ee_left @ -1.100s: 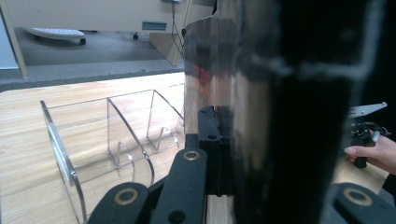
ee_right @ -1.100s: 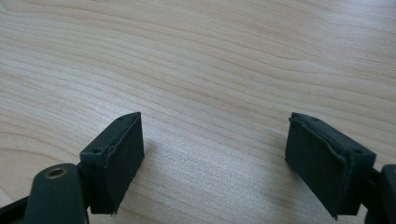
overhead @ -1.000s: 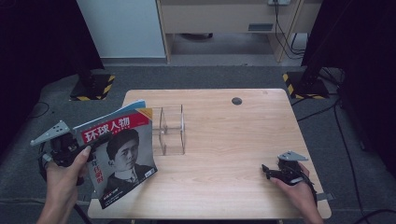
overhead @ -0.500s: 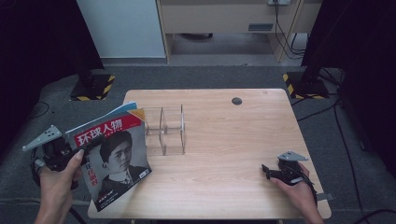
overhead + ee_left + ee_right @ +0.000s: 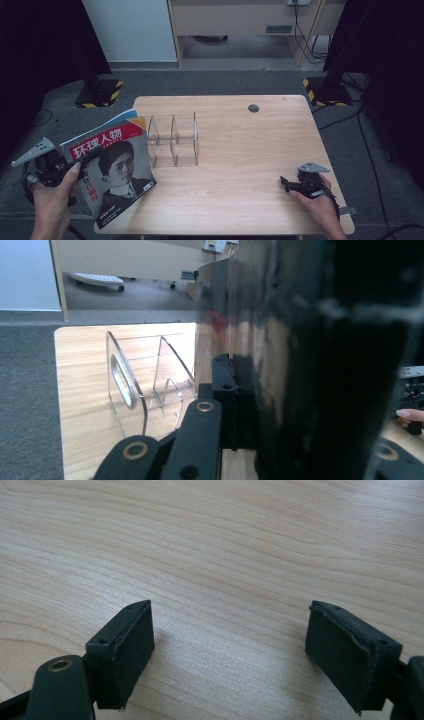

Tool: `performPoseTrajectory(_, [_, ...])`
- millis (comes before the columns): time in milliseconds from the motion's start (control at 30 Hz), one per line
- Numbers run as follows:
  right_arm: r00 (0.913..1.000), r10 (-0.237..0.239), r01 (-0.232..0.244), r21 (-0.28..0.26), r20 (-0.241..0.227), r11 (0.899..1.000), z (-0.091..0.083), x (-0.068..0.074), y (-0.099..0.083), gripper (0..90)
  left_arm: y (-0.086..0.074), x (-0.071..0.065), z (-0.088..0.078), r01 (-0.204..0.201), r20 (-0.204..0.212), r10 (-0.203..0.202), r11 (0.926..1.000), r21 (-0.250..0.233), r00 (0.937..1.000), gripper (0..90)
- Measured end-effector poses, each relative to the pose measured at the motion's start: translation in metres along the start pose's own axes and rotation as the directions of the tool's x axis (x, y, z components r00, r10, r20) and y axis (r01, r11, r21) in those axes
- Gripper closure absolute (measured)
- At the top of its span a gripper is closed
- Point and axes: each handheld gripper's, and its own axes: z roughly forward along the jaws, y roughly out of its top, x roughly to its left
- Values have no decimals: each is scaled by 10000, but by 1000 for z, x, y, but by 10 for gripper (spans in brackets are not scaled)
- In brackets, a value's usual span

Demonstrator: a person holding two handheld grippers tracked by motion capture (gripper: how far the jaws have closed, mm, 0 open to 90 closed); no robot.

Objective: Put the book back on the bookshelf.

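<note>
Your left gripper (image 5: 80, 160) has drawn the magazine (image 5: 112, 167) away from the clear rack (image 5: 173, 140), fingers clamped on its edge. Stand it upright before swinging toward a slot. Right gripper (image 5: 286, 183) rests wide open on the desk (image 5: 240, 145).

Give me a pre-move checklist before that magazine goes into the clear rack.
1. Grip: left gripper shut on the magazine at its edge: ok.
2. Magazine lifted off the table, tilted: ok.
3. Clear rack upright, both slots empty: ok.
4. Magazine lined up with a slot: not ok, it is left of the rack.
5. Right gripper open, resting apart from the rack: ok.
6. Whether the magazine fits the slot: cannot tell.
</note>
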Motion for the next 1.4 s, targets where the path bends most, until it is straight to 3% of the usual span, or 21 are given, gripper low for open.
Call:
performPoseTrajectory(633, [10000, -34, 34, -3, -14, 10000, 0, 0, 0, 198, 6, 16, 2, 196, -540, -204, 9997, -158, 9983, 865])
performPoseTrajectory(1067, [10000, -36, 36, -8, -18, 10000, 0, 0, 0, 198, 20, 22, 20, -42, -1225, 30, 9999, -101, 9925, 864])
performPoseTrajectory(1400, [10000, -36, 36, -3, -16, 10000, 0, 0, 0, 198, 24, 32, 36, 282, -1439, -324, 9991, -310, 9891, 865])
